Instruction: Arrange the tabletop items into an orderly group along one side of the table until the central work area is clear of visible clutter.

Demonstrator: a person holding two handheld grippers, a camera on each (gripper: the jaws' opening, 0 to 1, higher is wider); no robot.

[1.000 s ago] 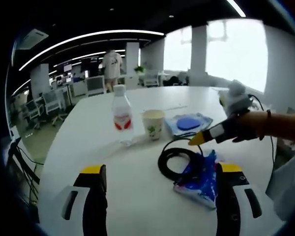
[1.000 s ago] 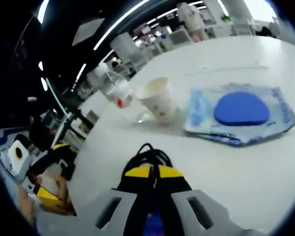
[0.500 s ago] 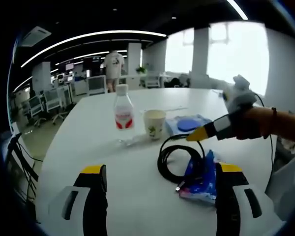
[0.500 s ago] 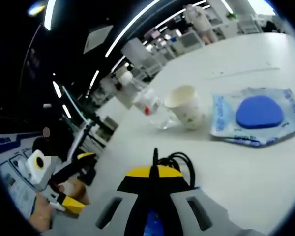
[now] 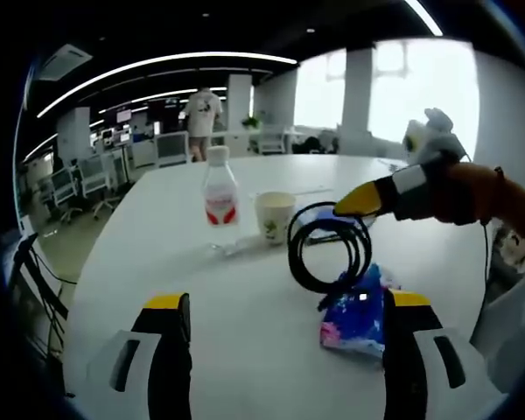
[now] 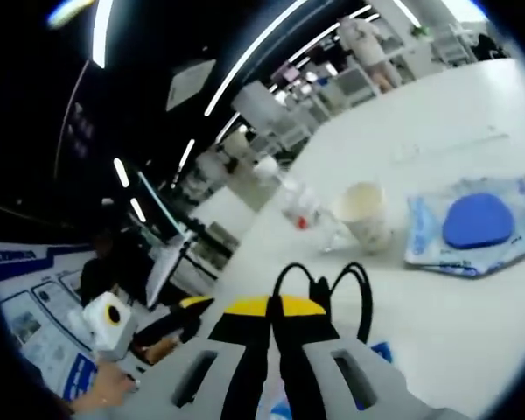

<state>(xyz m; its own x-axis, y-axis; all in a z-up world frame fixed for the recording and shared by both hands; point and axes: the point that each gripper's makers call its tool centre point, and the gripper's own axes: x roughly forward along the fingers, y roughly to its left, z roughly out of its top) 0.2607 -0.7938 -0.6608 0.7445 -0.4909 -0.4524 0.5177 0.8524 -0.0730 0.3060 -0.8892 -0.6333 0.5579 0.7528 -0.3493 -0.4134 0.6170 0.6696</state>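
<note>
Cable coil (image 5: 327,253) in right gripper (image 5: 343,206)

White table (image 5: 157,262); on it bottle (image 5: 218,188), cup (image 5: 274,218), blue packet (image 5: 354,313).

Open-plan office: desk rows (image 5: 105,171), chairs (image 5: 171,150), monitors, ceiling strip lights (image 5: 157,63).

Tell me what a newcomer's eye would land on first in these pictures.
First, the black cable coil hanging in the air above the white table, pinched in the shut right gripper. Under it lies a crumpled blue packet, near the open left gripper. Farther back stand a water bottle and a paper cup side by side.
</note>
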